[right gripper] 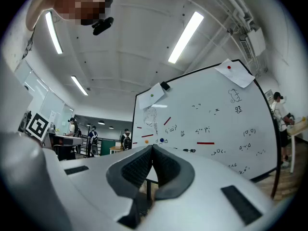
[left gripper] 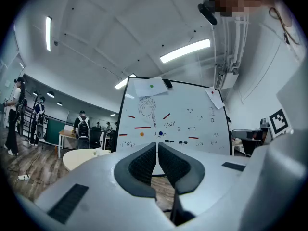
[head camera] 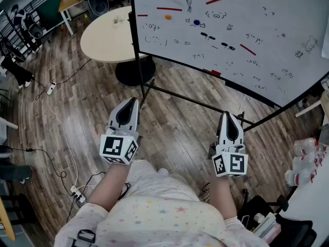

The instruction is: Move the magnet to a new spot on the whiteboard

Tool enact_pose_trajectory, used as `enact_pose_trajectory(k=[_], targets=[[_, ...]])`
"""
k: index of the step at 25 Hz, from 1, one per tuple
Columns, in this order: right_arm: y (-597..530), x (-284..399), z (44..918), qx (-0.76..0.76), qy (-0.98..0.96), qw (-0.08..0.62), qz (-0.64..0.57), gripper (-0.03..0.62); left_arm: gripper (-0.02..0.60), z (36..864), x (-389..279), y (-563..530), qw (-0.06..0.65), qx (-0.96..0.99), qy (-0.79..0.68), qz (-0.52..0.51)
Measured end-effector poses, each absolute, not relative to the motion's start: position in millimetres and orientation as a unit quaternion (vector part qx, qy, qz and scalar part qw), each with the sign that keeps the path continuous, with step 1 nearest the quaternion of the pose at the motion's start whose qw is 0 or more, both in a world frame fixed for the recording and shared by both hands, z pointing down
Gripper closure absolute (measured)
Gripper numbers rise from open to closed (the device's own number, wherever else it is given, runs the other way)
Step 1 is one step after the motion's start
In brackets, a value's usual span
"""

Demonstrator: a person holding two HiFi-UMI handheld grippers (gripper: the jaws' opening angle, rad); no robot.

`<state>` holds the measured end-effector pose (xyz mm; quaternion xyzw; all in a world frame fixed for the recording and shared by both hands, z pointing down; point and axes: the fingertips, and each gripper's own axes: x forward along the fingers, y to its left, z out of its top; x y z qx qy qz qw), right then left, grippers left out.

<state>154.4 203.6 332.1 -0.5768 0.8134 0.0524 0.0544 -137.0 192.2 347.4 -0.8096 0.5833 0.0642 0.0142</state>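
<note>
Blue magnet [head camera: 196, 22] sits well beyond the closed fingers [head camera: 127, 113].

bright, even light from the ceiling strips [left gripper: 185, 51] above the whiteboard [left gripper: 168, 121]; my gripper views bow and darken at their edges, sharp mid-frame.

floor [head camera: 169, 133]: wood planks | whiteboard [head camera: 257, 30]: glossy | round table [head camera: 105, 35]: matt

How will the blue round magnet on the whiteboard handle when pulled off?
The blue magnet looks small and rigid: probably light, little to grip. It clings to the standing whiteboard, so it likely resists, then pops free. Round, so it may roll if dropped.
</note>
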Motion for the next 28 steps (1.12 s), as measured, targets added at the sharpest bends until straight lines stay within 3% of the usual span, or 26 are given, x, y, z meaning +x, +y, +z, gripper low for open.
enact_pose_trajectory(k=[9, 16, 18, 21, 28], targets=[[203.1, 145.2, 328.9, -0.577, 0.812, 0.082, 0.04, 0.594, 0.558, 345.8, -140.5, 194.4, 0.014, -0.812, 0.579, 0.064], [185.2, 135.3, 336.3, -0.577, 0.813, 0.063, 0.038, 0.591, 0.555, 348.0, -140.9, 180.5, 0.008, -0.819, 0.571, 0.054], [178.1, 136.6, 339.9, -0.587, 0.807, 0.058, 0.03, 0.547, 0.533, 351.3, -138.9, 175.2, 0.002, -0.822, 0.568, 0.044], [171.0, 137.5, 342.6, -0.595, 0.802, 0.051, 0.026, 0.451, 0.415, 354.8, -139.1, 170.0, -0.002, -0.821, 0.569, 0.033], [151.7, 137.8, 337.5, -0.586, 0.809, 0.039, 0.033, 0.361, 0.376, 355.6, -144.3, 151.5, -0.011, -0.807, 0.589, 0.033]])
